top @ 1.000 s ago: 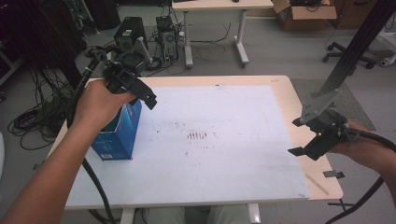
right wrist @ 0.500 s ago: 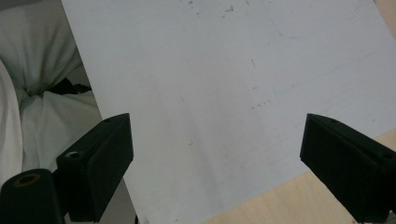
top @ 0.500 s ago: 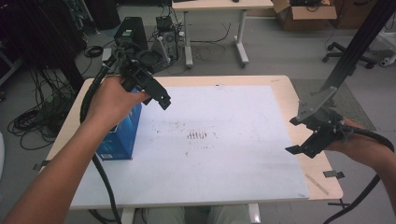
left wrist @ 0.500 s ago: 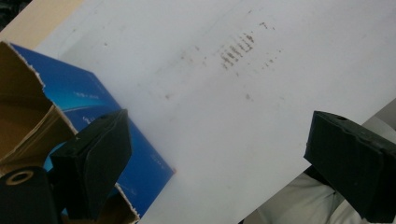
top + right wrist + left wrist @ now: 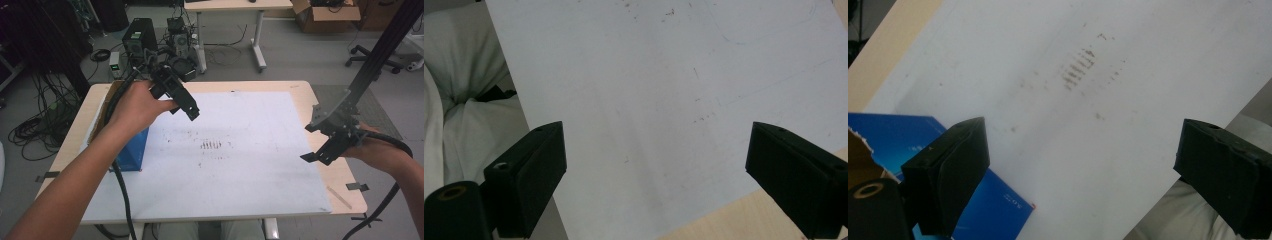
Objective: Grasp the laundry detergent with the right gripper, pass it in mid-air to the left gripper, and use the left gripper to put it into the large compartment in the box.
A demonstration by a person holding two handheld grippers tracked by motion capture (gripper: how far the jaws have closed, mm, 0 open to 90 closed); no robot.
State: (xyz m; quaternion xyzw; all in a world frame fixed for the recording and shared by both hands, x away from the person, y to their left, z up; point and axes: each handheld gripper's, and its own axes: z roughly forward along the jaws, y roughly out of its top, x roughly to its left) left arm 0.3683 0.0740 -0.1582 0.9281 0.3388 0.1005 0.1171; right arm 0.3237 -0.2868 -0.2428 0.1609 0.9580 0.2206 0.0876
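Observation:
A blue cardboard box (image 5: 129,150) stands open-topped at the table's left side, partly hidden by the person's left forearm. In the left gripper view a corner of the blue box (image 5: 903,137) lies behind the left jaw. My left gripper (image 5: 192,114) hangs above the white sheet (image 5: 240,150), right of the box, open and holding nothing; its jaws stand wide apart in its own view (image 5: 1083,172). My right gripper (image 5: 315,156) hovers over the table's right edge, open and empty, jaws wide in its own view (image 5: 654,175).
The white sheet covers most of the wooden table (image 5: 300,90) and bears a patch of dark smudges (image 5: 212,145). Computer gear and cables (image 5: 135,42) sit on the floor behind the table. A black frame post (image 5: 380,55) rises at the right.
My left gripper has moved up and to the right, away from the blue box and out over the white sheet. The right gripper has barely shifted.

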